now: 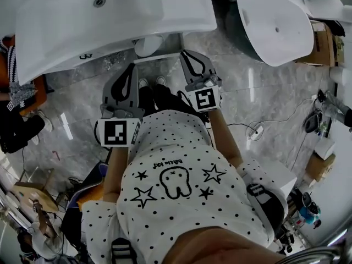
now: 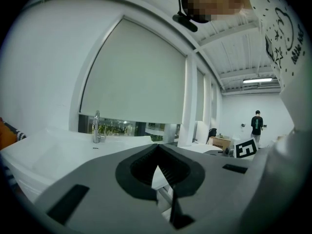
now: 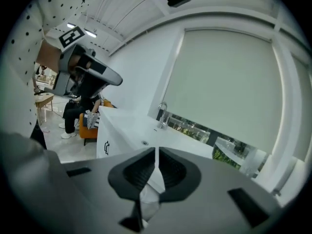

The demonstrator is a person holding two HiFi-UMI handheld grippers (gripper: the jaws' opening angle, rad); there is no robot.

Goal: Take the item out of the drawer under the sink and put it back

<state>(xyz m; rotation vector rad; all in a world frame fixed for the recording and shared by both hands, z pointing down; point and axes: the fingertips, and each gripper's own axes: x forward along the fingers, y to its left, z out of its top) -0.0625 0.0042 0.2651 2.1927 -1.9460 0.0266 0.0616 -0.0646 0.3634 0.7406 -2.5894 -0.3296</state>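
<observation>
I stand at a white sink [image 1: 110, 15] with a faucet [image 2: 96, 126]. Both grippers are held up in front of the person's dotted shirt and point toward the sink. My left gripper [image 1: 132, 66] has its jaws closed tip to tip, with nothing between them [image 2: 157, 147]. My right gripper [image 1: 184, 54] is shut too and also empty [image 3: 156, 152]. The white cabinet [image 3: 109, 145] under the sink shows a small dark handle mark on its side. No open drawer and no item from it show in any view.
A large white tub [image 1: 275, 21] stands to the right of the sink, with cardboard boxes [image 1: 322, 43] beyond it. A person sits on an orange chair [image 1: 16, 109] at the left. Another person [image 2: 256, 126] stands far off. Cables lie on the marble floor [image 1: 264, 92].
</observation>
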